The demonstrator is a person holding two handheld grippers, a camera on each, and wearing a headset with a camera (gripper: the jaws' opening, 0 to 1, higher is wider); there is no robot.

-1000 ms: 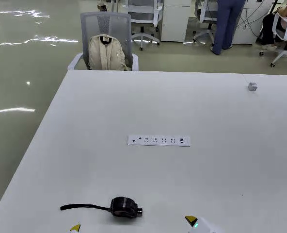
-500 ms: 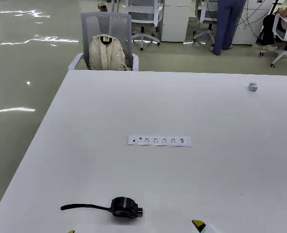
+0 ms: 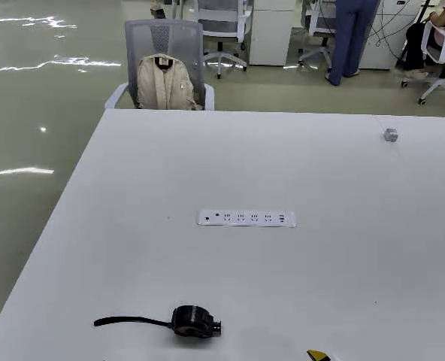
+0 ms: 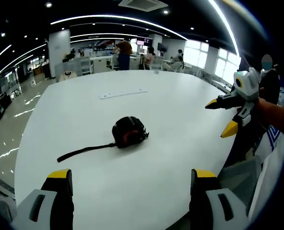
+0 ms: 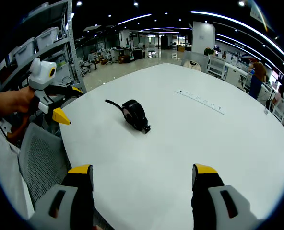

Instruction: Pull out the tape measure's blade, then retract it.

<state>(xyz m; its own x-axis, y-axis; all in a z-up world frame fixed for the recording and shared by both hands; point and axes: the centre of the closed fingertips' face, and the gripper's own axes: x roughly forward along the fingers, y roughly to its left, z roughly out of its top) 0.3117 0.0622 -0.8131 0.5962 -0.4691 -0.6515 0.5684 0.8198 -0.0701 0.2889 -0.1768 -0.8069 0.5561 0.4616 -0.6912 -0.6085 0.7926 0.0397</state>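
A black tape measure with a black wrist strap lies near the front edge of the white table. It shows in the left gripper view as the tape measure and in the right gripper view as the tape measure; its blade is wound in. My left gripper is open over the table's near edge, short of the case. My right gripper is open too, nothing between its yellow-tipped fingers. A yellow fingertip of the right gripper peeks in at the head view's bottom edge. The right gripper shows in the left gripper view, the left gripper in the right gripper view.
A white power strip lies mid-table. A small grey object sits at the far right. A grey chair with a beige backpack stands at the table's far side. People and office chairs are beyond.
Both grippers' yellow tips have sunk toward the bottom edge of the head view; the left one has left the picture. The tape measure has not moved.
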